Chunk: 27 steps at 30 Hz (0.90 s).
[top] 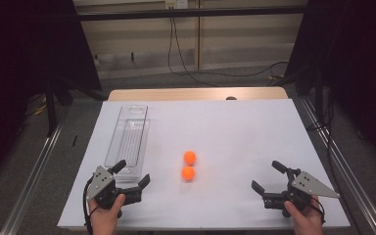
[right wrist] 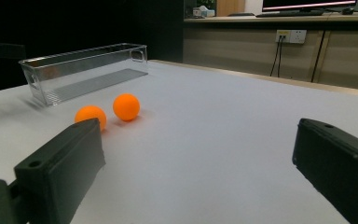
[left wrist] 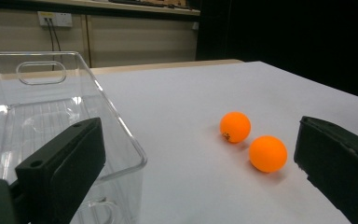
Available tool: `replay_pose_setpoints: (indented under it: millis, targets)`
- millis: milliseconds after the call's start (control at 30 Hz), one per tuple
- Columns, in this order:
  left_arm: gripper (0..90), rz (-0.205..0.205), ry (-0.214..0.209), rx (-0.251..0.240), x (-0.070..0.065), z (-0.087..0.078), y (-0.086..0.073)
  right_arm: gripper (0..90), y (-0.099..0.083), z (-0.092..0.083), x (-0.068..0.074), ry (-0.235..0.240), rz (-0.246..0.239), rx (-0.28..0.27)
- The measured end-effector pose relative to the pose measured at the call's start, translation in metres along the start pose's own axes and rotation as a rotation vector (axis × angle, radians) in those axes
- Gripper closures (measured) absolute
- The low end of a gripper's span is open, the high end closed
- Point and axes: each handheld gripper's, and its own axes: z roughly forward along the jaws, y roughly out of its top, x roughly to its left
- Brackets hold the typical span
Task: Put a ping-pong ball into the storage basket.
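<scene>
Two orange balls lie side by side mid-table: the far ball (top: 190, 157) (left wrist: 235, 126) (right wrist: 126, 107) and the near ball (top: 188, 173) (left wrist: 267, 153) (right wrist: 91, 115). A long clear plastic bin (top: 128, 139) (left wrist: 51, 116) (right wrist: 84, 70) stands empty at the left. My left gripper (top: 132, 174) (left wrist: 200, 172) is open at the bin's near end, with the balls to its right. My right gripper (top: 269, 177) (right wrist: 198, 172) is open near the front right edge, nothing between its jaws.
A white sheet (top: 225, 127) covers the table, with a wooden edge (top: 196, 93) showing at the back. Cables (top: 186, 63) hang against the far wall. Dark curtains flank both sides, and metal rails (top: 29, 171) run along the floor.
</scene>
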Motion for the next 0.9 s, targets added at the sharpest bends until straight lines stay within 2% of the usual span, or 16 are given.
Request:
replay_pose_setpoints:
  millis: [500, 567, 900]
  targets:
    - [1.8, 0.008, -0.053, 0.011, -0.011, 0.011, 0.005, 1.3, 0.000, 0.000, -0.001, 0.002, -0.003, -0.001]
    - [1.8, -0.004, -0.062, 0.006, -0.012, 0.012, 0.005, 1.4, 0.000, 0.000, -0.001, 0.001, -0.003, -0.001]
    - [1.8, -0.008, -0.094, 0.025, -0.018, 0.020, 0.006, 1.3, 0.000, 0.001, 0.000, 0.001, 0.004, -0.001]
